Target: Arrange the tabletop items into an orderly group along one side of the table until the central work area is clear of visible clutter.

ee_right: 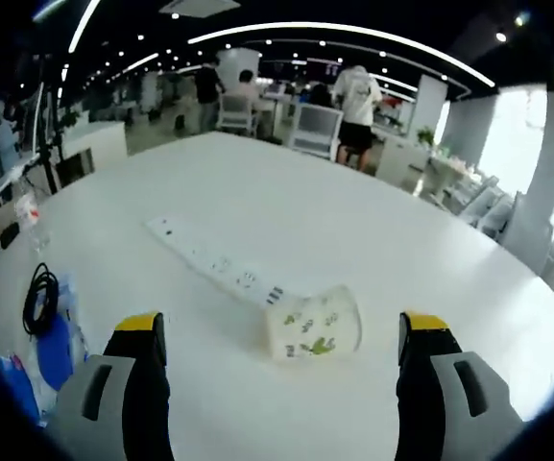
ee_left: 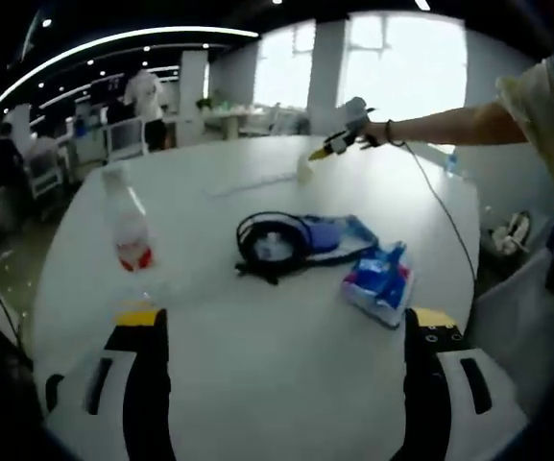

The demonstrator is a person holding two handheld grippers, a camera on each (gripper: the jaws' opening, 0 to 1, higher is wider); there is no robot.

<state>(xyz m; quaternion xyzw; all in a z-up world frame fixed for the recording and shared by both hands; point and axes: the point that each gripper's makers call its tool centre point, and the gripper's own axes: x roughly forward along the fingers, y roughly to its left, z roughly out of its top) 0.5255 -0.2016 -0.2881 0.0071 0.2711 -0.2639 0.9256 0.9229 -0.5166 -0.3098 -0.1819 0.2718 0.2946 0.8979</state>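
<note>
We see a wide white table [ee_left: 286, 375] with a rounded edge, standing in a large open office with curved strip lights in the ceiling, bright windows at one side, desks and chairs further back, and several people standing or sitting in the distance.

In the left gripper view, the left gripper [ee_left: 281, 331] has its jaws spread wide with nothing between them. Ahead of them, near the middle of the table, lies a coiled black cable [ee_left: 275, 242] on a blue item [ee_left: 339, 232] we cannot identify. Just beside these, close to the right jaw, lies a blue and white packet [ee_left: 380, 282]. A clear plastic bottle [ee_left: 129, 229] with a red label stands upright beyond the left jaw. Far across the table the right gripper [ee_left: 329, 146] shows at the end of a person's bare arm, over a pale cup.

In the right gripper view, the right gripper [ee_right: 281, 331] also has its jaws spread wide and empty. Between them, slightly ahead, lies a paper cup [ee_right: 315, 325] with green prints, tipped on its side, touching the near end of a long white power strip [ee_right: 216, 261] that runs away to the left. The cable and blue things sit at the left edge, partly cut off and blurred.
</note>
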